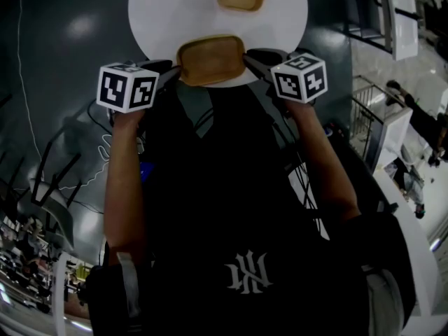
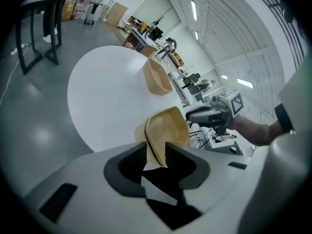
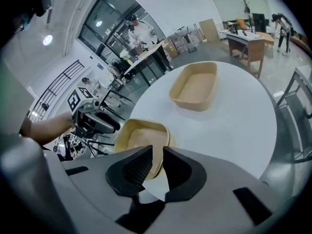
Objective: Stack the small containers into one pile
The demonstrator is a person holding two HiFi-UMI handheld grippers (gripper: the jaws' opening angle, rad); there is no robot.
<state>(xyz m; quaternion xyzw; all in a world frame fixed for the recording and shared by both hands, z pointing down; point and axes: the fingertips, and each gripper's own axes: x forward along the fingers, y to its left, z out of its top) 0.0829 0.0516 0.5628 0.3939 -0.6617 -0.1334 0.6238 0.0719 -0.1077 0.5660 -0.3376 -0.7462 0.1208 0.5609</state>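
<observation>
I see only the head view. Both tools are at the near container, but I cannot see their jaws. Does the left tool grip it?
Observer: In the left gripper view the left tool has its jaws apart. The rim of the near container stands between them, and they do not seem to press it.
Operator: And the right tool?
Observer: In the right gripper view the right tool pinches the opposite end wall.
Operator: The far container is cut off in my picture. Is it empty?
Observer: Yes. The right gripper view shows the far container whole, empty and upright.
</observation>
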